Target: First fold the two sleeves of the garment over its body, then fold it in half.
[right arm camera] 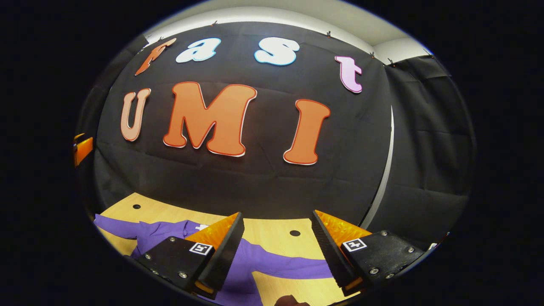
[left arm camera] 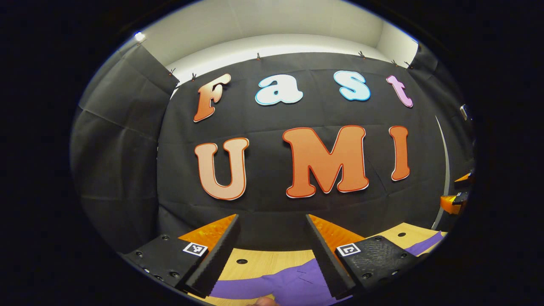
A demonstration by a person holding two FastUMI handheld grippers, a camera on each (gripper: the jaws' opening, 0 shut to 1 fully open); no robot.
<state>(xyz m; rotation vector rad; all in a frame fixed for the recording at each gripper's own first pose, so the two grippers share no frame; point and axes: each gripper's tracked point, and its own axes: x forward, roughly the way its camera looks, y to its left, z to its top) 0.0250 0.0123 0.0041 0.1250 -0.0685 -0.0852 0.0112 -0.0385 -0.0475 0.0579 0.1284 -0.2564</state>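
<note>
Your left tool hangs above the worktop with its jaws spread wide and nothing between them. Below it, in the left gripper view, the purple garment lies flat on the light wood, a strip of it running out to the left under the left finger and another bit showing at the far right edge of the worktop. A dark round hole in the wood sits just beyond the cloth. At the right rim of that view you can see part of your other tool, raised and well apart from this one.

Your right tool is likewise released, its jaws apart and gripping nothing, held above the worktop. In the right gripper view the garment spreads from the far left of the worktop toward the middle, with a sleeve stretching rightward between the two fingers and lying flat on the wood. Another sleeve reaches out to the left. Two holes show in the bare wood beyond the cloth. Neither tool touches the garment
</note>
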